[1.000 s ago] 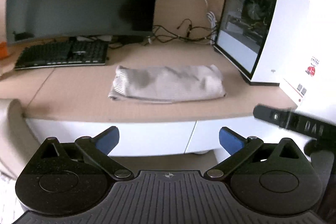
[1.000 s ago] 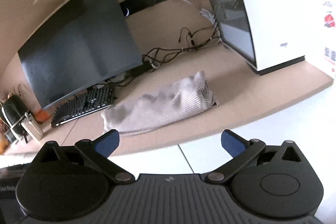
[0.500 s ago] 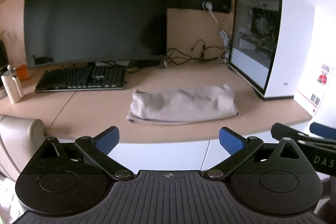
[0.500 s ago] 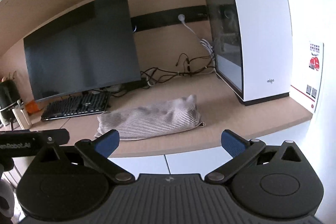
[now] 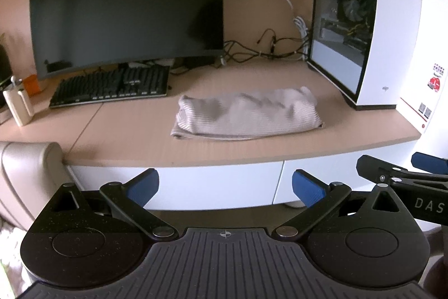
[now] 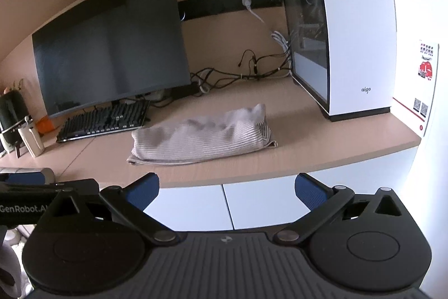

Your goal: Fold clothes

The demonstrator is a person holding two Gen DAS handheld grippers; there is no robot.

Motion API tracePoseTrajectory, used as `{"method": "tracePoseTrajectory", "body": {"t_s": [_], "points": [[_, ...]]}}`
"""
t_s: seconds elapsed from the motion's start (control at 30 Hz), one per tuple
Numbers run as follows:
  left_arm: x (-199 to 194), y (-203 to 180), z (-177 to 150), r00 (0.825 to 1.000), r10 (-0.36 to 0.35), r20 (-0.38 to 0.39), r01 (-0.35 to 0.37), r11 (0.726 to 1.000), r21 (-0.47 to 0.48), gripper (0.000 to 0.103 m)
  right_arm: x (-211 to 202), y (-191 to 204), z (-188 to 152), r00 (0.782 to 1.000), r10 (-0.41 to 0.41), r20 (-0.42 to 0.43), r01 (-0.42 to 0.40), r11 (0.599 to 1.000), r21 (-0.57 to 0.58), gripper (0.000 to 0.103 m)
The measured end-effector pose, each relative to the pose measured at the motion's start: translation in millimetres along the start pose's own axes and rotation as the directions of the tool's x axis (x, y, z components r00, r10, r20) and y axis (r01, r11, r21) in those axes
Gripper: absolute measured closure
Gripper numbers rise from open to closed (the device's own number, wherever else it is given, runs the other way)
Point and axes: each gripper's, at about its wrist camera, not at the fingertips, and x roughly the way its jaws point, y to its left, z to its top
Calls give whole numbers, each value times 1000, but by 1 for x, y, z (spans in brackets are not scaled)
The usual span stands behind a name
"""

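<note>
Left wrist view: we see our left gripper [image 5: 225, 185] spread wide, its blue pads holding nothing, hanging in front of the desk [image 5: 117, 131] and short of its front edge. The striped garment [image 5: 246, 115] lies folded into a long, lumpy bundle on the desk, near the front edge, between the keyboard [image 5: 112, 84] and the white computer case [image 5: 366, 32]. Its layered edges show along the near side and at its left end. Bare desk runs in front of the bundle and to its left, up to a seam in the top. At lower right, part of our right gripper [image 5: 403, 175] juts in, below desk level.

Right wrist view: our right gripper [image 6: 226, 188] is also fully spread and empty, below the front edge of the desk [image 6: 322, 147]. Here the striped garment [image 6: 201, 138] shows fine grey and white stripes, a rumpled top and a small corner sticking out at its right end. Open desk lies between it and the computer case [image 6: 355, 32], and more between it and the monitor [image 6: 109, 44], where cables [image 6: 238, 72] trail at the back. Our left gripper [image 6: 42, 191] edges in at the left.
</note>
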Motion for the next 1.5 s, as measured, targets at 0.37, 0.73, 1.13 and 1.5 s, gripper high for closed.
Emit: {"method": "tracePoseTrajectory", "body": {"t_s": [0.37, 0.73, 1.13, 1.5], "points": [[-1, 4, -3, 1000, -2, -17, 2, 1000, -21, 0, 1, 5, -1, 1000, 3, -20, -3, 1000, -10, 0], [2, 3, -2, 999, -12, -38, 10, 1000, -29, 0, 2, 7, -2, 999, -10, -37, 9, 1000, -13, 0], [6, 0, -3, 998, -13, -63, 11, 1000, -26, 0, 6, 3, -2, 998, -9, -56, 10, 1000, 6, 0], [7, -2, -3, 997, -12, -74, 10, 1000, -26, 0, 8, 2, -2, 997, -6, -74, 6, 1000, 8, 0]]}}
